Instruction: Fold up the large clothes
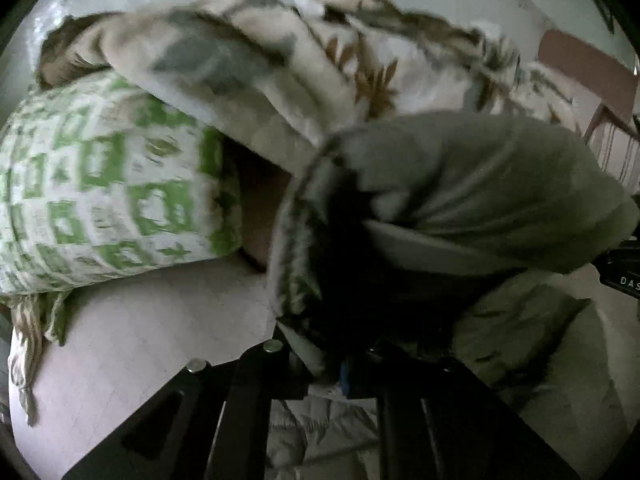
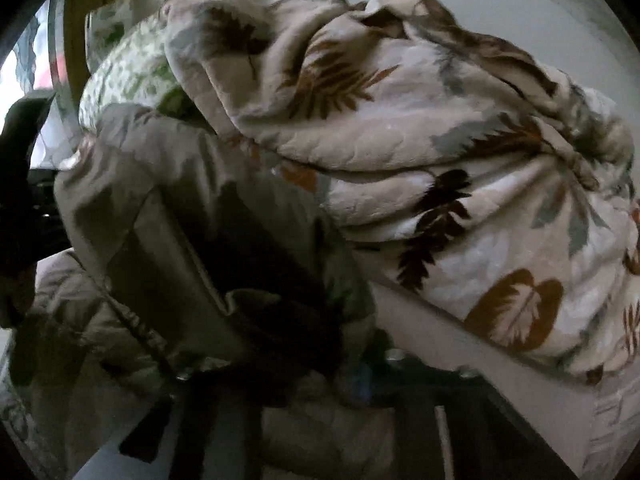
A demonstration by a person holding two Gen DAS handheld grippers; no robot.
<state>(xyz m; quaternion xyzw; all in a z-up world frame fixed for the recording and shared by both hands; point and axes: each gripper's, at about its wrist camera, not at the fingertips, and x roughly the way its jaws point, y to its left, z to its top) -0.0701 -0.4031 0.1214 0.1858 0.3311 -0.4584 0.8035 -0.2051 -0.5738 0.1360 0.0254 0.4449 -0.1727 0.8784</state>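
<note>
Leaf-print quilt (image 2: pixel 460 152), lifted edge: left gripper (image 1: pixel 340 364) and right gripper (image 2: pixel 352 372) each clenched on bunched fabric. Raise level, taut, clear of green-checked pillow (image 1: pixel 100 200).

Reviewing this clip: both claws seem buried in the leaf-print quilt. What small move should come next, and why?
Probably lift both claws together and draw the held edge toward the bunched quilt. In both views, fabric drapes over the left claw and right claw, apparently pinched, though the jaws are hidden. The green-patterned pillow lies beside the heap.
</note>
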